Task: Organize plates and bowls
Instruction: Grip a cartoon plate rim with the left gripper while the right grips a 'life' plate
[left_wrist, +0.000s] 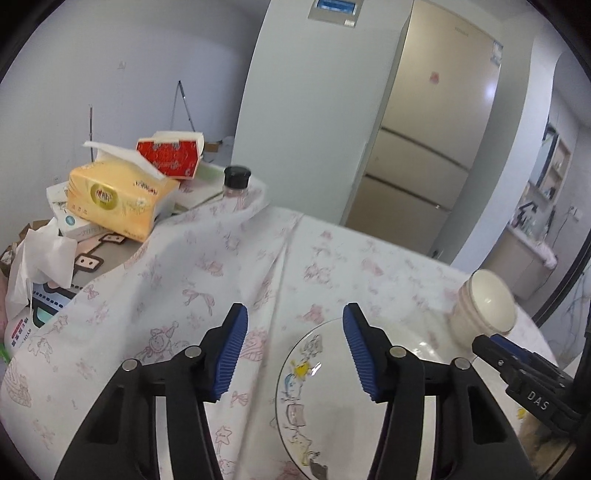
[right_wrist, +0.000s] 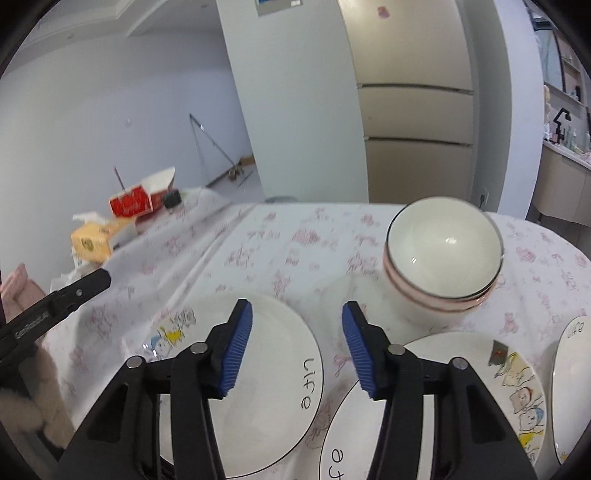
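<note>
In the right wrist view, three white cartoon-printed plates lie on the table: one at left (right_wrist: 266, 373), one at right (right_wrist: 461, 373), and a third cut off at the far right edge (right_wrist: 572, 380). A stack of white bowls with pink bands (right_wrist: 443, 254) stands behind them. My right gripper (right_wrist: 297, 349) is open and empty, above the gap between the left and middle plates. In the left wrist view my left gripper (left_wrist: 295, 352) is open and empty, over the left edge of a plate (left_wrist: 325, 398). The bowl stack (left_wrist: 487, 306) shows at the right there.
The table wears a white cloth with pink prints (left_wrist: 184, 295). At its far left sit a yellow tissue pack (left_wrist: 118, 203), a red box (left_wrist: 170, 155) and a black-capped jar (left_wrist: 236, 181). A beige refrigerator (right_wrist: 417, 110) stands behind the table.
</note>
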